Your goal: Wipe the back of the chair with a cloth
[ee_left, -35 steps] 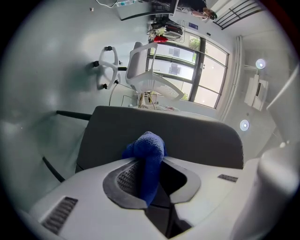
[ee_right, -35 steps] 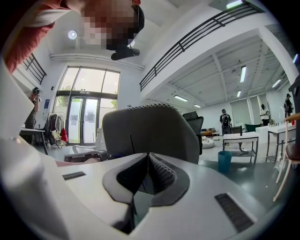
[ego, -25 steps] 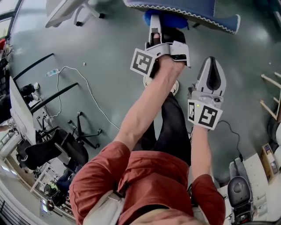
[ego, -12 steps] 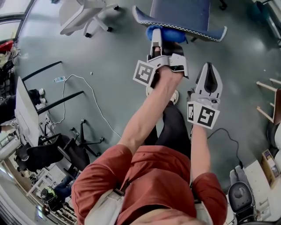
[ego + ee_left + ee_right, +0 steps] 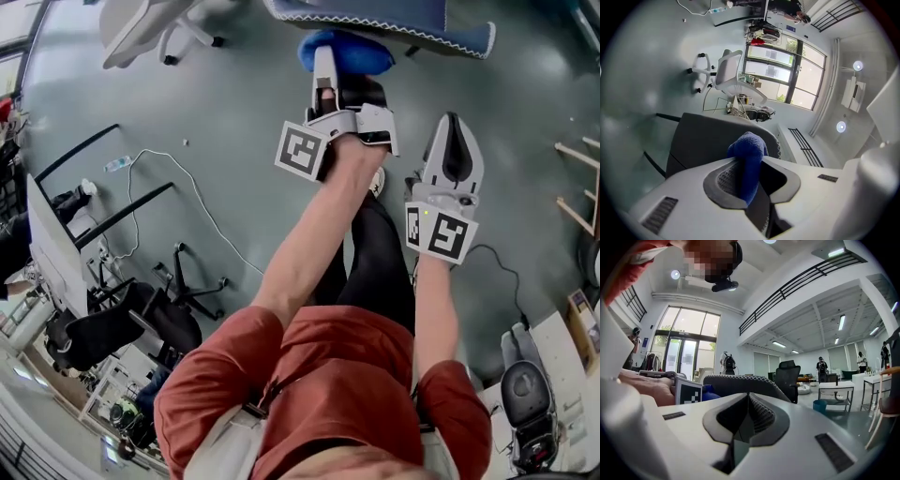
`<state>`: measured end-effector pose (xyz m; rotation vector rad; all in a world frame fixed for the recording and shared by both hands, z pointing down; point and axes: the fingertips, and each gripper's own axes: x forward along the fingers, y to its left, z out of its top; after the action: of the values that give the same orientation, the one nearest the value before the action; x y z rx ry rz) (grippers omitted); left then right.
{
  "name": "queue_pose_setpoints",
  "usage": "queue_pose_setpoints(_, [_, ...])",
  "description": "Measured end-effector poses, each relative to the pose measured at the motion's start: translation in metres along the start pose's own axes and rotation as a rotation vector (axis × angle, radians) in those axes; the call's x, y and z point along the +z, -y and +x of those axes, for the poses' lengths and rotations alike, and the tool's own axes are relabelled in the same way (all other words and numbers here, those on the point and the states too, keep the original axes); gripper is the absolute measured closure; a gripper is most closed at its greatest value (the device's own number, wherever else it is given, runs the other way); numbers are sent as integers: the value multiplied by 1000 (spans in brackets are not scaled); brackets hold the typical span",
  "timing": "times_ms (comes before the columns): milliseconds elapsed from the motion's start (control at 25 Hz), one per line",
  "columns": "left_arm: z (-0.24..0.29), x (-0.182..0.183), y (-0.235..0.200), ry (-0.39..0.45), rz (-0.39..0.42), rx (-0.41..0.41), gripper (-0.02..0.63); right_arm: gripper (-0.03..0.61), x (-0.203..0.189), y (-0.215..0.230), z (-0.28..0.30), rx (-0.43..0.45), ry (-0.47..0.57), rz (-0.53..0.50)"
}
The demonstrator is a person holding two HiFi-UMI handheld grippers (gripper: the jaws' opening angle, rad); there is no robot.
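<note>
The grey chair back [image 5: 394,21] with a pale zigzag-stitched edge lies across the top of the head view. My left gripper [image 5: 330,66] is shut on a blue cloth [image 5: 345,52], which bulges out just below that edge. In the left gripper view the blue cloth [image 5: 747,161] is pinched between the jaws, with the dark chair back [image 5: 705,140] right behind it. My right gripper [image 5: 454,141] hangs lower and to the right, shut with nothing in it. In the right gripper view the chair back [image 5: 740,381] rises just past the closed jaws.
A white office chair [image 5: 150,23] stands at the upper left. A black frame [image 5: 103,187], a cable [image 5: 187,202] and a dark chair base [image 5: 187,286] lie on the grey floor at left. Wooden pieces [image 5: 577,202] stand at the right edge. Several people stand far off.
The left gripper with the cloth has shifted slightly left and up along the chair back's lower edge. The right gripper has stayed beside it, still shut.
</note>
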<state>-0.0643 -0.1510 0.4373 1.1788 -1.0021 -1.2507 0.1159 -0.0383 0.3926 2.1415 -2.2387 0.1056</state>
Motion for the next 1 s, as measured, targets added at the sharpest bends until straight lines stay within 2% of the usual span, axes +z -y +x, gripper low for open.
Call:
queue_pose_setpoints(160, [-9,12,-43,-25,15,43,534,554,-25,-5,0,-23,-23,-23])
queue_pose_setpoints(360, [-21,21,-78,-102,98,80,534,554,-40,-14,2,-61,-34,-66])
queue_pose_setpoints(640, [-23,-12,-119,-193,161,77,532,554,-62,13,18,-99,-14,-81])
queue_pose_setpoints(800, [-29,-34,-157,-222,174,80,529,554,-89,33,23,-76,-19,-84])
queue_pose_setpoints(1000, [-28,-62,-196,-257,234,79,531,554,-112,63,33,-38,-5,-70])
